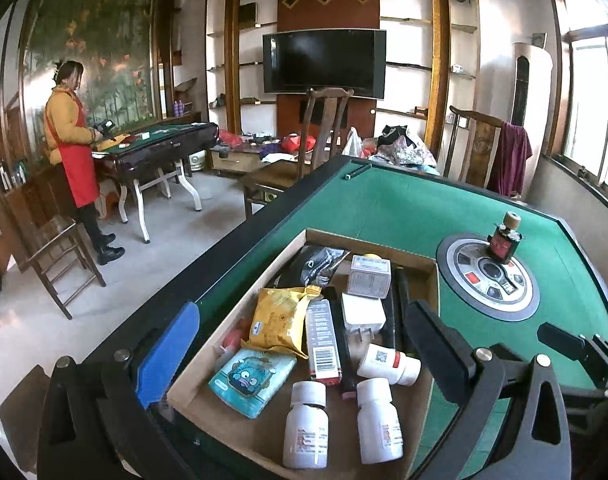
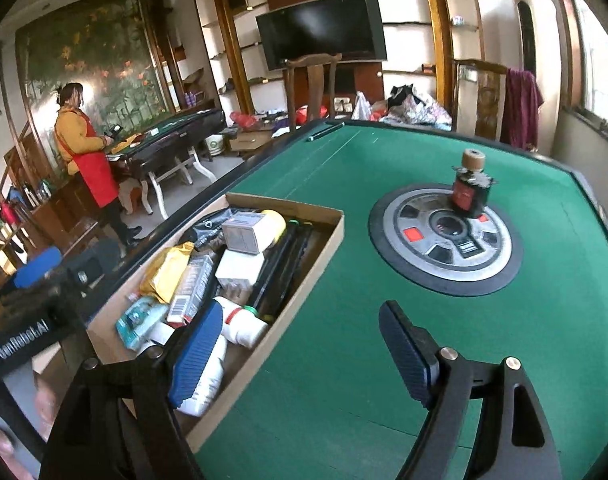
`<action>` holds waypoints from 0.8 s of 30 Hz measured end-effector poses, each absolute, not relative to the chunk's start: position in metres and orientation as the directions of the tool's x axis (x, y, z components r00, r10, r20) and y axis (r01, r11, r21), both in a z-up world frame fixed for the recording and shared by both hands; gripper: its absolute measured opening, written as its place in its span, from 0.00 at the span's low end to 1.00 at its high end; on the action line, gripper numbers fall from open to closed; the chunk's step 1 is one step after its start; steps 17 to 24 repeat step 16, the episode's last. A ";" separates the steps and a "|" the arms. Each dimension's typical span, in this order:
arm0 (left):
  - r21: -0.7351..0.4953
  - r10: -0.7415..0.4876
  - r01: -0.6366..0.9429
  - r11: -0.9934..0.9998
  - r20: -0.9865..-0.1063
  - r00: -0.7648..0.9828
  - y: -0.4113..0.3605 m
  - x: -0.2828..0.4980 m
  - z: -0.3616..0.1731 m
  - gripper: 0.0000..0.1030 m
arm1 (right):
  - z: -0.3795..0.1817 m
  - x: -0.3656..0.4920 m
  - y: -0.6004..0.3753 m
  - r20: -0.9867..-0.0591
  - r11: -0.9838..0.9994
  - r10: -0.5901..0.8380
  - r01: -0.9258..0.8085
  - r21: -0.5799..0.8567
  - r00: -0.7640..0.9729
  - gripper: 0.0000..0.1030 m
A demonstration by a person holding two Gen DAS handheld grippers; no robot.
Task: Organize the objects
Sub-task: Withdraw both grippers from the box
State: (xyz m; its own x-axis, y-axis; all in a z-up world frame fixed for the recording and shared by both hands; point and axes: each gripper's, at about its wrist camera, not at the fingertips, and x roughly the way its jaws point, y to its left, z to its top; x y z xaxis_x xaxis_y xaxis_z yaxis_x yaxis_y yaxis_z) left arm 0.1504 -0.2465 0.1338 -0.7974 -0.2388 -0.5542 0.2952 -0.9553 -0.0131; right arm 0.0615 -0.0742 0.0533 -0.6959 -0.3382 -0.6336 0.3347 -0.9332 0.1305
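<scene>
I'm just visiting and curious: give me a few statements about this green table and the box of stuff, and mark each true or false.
1. The cardboard box holds several white bottles. True; one bottle lies near its front.
2. A small dark bottle stands upright on the round panel in the table's middle. True.
3. The right gripper is clamped on a bottle. False; its jaws are open and hold nothing.
4. The yellow packet lies on the green felt outside the box. False; it is inside the box.
5. The left gripper is open. True.
</scene>
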 end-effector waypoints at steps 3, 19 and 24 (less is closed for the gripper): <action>-0.038 -0.214 0.285 -0.958 -0.566 -0.796 -0.245 0.153 0.135 1.00 | 0.052 0.067 -0.071 -0.627 -0.934 -0.334 0.337 0.120 -0.704 0.83; 0.028 -0.324 0.394 -0.919 -0.625 -0.710 -0.253 0.162 0.109 1.00 | 0.049 0.074 -0.087 -0.632 -0.940 -0.291 0.337 0.050 -0.718 0.86; 0.028 -0.324 0.394 -0.919 -0.625 -0.710 -0.253 0.162 0.109 1.00 | 0.049 0.074 -0.087 -0.632 -0.940 -0.291 0.337 0.050 -0.718 0.86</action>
